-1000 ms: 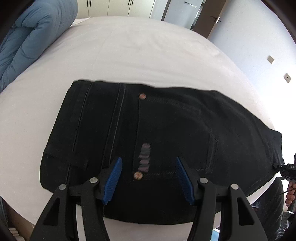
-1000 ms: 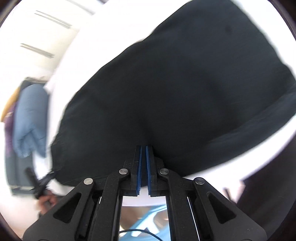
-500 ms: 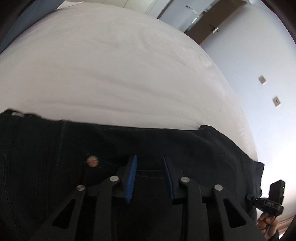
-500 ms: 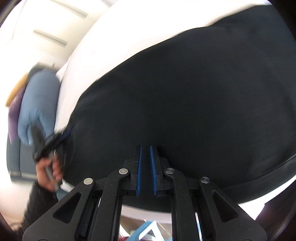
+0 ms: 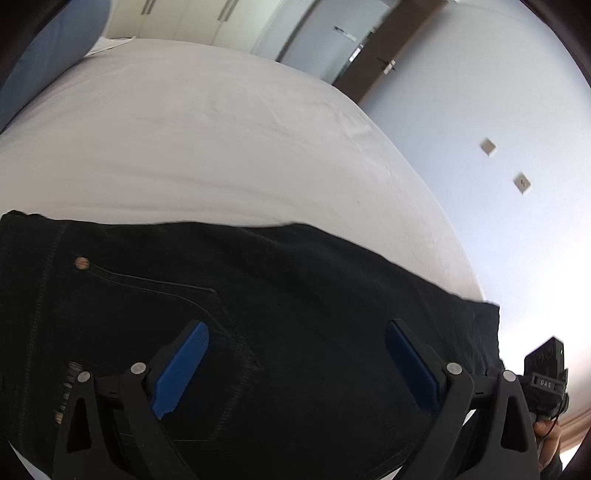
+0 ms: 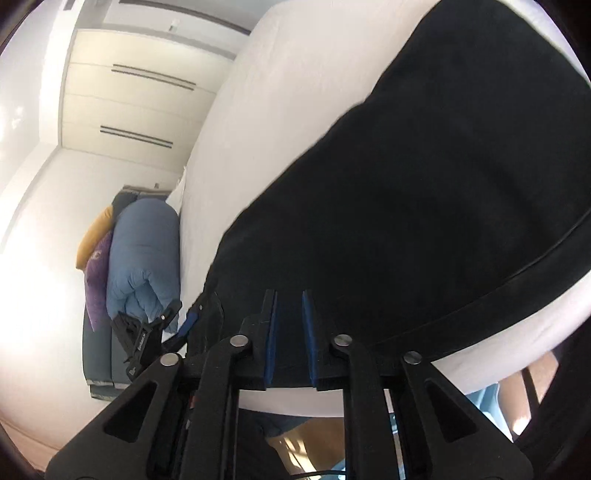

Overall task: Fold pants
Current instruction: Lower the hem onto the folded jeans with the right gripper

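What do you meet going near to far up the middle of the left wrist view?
Left gripper, open → black pants → white bed sheet → cupboard doors at the far wall.

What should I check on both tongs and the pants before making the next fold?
1. Left tongs open: ok, blue pads spread wide over the pocket.
2. Right tongs released: ok, a narrow gap shows and no cloth is visible between the pads.
3. Black pants lying flat on the white bed: ok, no visible bunching.
4. Far edge straight: ok in the left view.
5. Near edge aligned: cannot tell, hidden by the tongs.
6. Bed beyond the pants free for folding: ok.
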Tool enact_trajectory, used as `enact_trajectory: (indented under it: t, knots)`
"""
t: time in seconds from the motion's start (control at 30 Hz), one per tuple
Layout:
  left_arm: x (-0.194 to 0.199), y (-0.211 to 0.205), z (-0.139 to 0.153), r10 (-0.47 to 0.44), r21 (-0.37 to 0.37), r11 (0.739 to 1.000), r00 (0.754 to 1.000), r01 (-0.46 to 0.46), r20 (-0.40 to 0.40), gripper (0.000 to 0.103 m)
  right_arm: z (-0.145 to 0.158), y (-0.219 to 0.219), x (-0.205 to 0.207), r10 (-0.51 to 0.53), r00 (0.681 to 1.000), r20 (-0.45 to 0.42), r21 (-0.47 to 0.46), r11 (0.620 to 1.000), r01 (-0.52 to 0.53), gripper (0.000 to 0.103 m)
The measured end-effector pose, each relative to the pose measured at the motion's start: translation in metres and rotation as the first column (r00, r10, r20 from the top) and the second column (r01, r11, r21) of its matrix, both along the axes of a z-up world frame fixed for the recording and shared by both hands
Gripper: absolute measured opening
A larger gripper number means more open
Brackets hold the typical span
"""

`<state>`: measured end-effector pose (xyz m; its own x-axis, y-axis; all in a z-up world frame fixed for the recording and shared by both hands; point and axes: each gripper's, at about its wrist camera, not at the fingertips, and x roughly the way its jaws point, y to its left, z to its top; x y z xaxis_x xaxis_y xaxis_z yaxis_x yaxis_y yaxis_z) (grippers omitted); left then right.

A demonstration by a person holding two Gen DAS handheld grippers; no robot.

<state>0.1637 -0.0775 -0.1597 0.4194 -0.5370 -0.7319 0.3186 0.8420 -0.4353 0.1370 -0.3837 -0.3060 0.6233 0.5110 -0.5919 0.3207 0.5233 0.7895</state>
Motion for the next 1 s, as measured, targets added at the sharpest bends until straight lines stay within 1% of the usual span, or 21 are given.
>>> enact_trajectory:
  t: [0.07, 0.1, 0.13, 0.17, 0.2, 0.27, 0.33, 0.37, 0.4, 0.43, 0.47, 0.5, 0.57, 0.63, 0.73, 0.77, 0.8, 0.87, 0.9, 0.97, 1.0]
  knots:
    - [-0.006, -0.025, -0.018, -0.052, 0.056, 0.997, 0.997, 0.055, -0.049, 0.095, -0.018, 0.02, 0.019, 0.036, 0.999, -0.04, -0.003, 0.999, -0.036, 0.042]
    - [-0.011, -0.033, -0.029, -0.069, 0.082, 0.994, 0.993, 0.077, -0.092, 0.091, -0.03, 0.027, 0.027, 0.031, 0.996, -0.082, -0.01, 0.999, -0.032, 0.044]
    - [-0.019, -0.036, -0.036, -0.074, 0.106, 0.991, 0.993, 0.084, -0.094, 0.09, -0.036, 0.028, 0.026, 0.019, 0.996, -0.087, 0.003, 1.0, -0.018, 0.044]
    - [-0.027, -0.038, -0.038, -0.081, 0.132, 0.987, 0.994, 0.089, -0.067, 0.091, -0.037, 0.023, 0.025, -0.007, 0.997, -0.082, 0.016, 1.0, 0.008, 0.044]
    - [-0.035, -0.04, -0.041, -0.097, 0.163, 0.981, 0.994, 0.103, -0.047, 0.091, -0.039, 0.018, 0.022, -0.053, 0.995, -0.085, -0.003, 0.999, 0.053, 0.044]
    - [-0.053, -0.033, -0.042, -0.112, 0.195, 0.974, 0.993, 0.117, -0.036, 0.091, -0.037, -0.003, -0.002, -0.168, 0.982, -0.09, -0.047, 0.985, 0.164, 0.044]
    - [-0.054, -0.033, -0.048, -0.12, 0.211, 0.97, 0.992, 0.125, -0.035, 0.091, -0.024, -0.027, -0.037, -0.306, 0.947, -0.094, -0.081, 0.951, 0.299, 0.045]
    - [-0.055, -0.031, -0.048, -0.115, 0.207, 0.971, 0.993, 0.121, -0.039, 0.091, -0.018, -0.04, -0.051, -0.371, 0.924, -0.092, -0.107, 0.926, 0.362, 0.052]
    - [-0.056, -0.029, -0.049, -0.103, 0.196, 0.974, 0.994, 0.11, -0.045, 0.091, -0.012, -0.05, -0.065, -0.437, 0.896, -0.085, -0.135, 0.896, 0.424, 0.057]
    - [-0.053, -0.034, -0.043, -0.092, 0.188, 0.977, 0.995, 0.1, -0.049, 0.091, -0.006, -0.058, -0.078, -0.491, 0.869, -0.062, -0.137, 0.866, 0.48, 0.066]
    - [-0.051, -0.034, -0.041, -0.079, 0.181, 0.98, 0.995, 0.088, -0.055, 0.091, -0.003, -0.062, -0.088, -0.527, 0.849, -0.044, -0.122, 0.846, 0.519, 0.072]
    - [-0.05, -0.035, -0.042, -0.069, 0.18, 0.98, 0.996, 0.079, -0.06, 0.091, -0.003, -0.064, -0.097, -0.557, 0.83, -0.035, -0.095, 0.828, 0.552, 0.073]
    - [-0.049, -0.043, -0.043, -0.059, 0.192, 0.979, 0.996, 0.071, -0.066, 0.095, -0.007, -0.07, -0.115, -0.581, 0.813, -0.032, -0.039, 0.814, 0.58, 0.073]
    - [-0.049, -0.06, -0.044, -0.057, 0.21, 0.975, 0.996, 0.07, -0.069, 0.099, -0.022, -0.06, -0.115, -0.589, 0.807, -0.042, 0.044, 0.806, 0.591, 0.073]
    - [-0.047, -0.08, -0.047, -0.051, 0.234, 0.97, 0.996, 0.068, -0.074, 0.1, -0.045, -0.061, -0.117, -0.581, 0.811, -0.064, 0.162, 0.796, 0.583, 0.073]
    - [-0.046, -0.085, -0.046, -0.048, 0.236, 0.97, 0.996, 0.065, -0.077, 0.1, -0.049, -0.072, -0.125, -0.576, 0.815, -0.063, 0.182, 0.796, 0.577, 0.073]
    - [-0.046, -0.086, -0.047, -0.045, 0.233, 0.971, 0.996, 0.062, -0.081, 0.1, -0.054, -0.07, -0.117, -0.569, 0.82, -0.062, 0.192, 0.799, 0.569, 0.073]
    - [-0.046, -0.088, -0.048, -0.036, 0.22, 0.974, 0.995, 0.055, -0.089, 0.1, -0.06, -0.079, -0.116, -0.567, 0.822, -0.06, 0.199, 0.8, 0.566, 0.073]
    - [-0.048, -0.088, -0.049, -0.035, 0.216, 0.975, 0.995, 0.054, -0.092, 0.1, -0.065, -0.078, -0.111, -0.572, 0.817, -0.077, 0.205, 0.792, 0.575, 0.073]
    - [-0.046, -0.094, -0.048, -0.031, 0.215, 0.975, 0.995, 0.052, -0.097, 0.1, -0.066, -0.087, -0.119, -0.584, 0.806, -0.096, 0.218, 0.778, 0.59, 0.073]
    - [-0.046, -0.078, -0.044, -0.031, 0.215, 0.975, 0.995, 0.051, -0.098, 0.1, -0.068, -0.093, -0.124, -0.586, 0.804, -0.094, 0.222, 0.775, 0.591, 0.073]
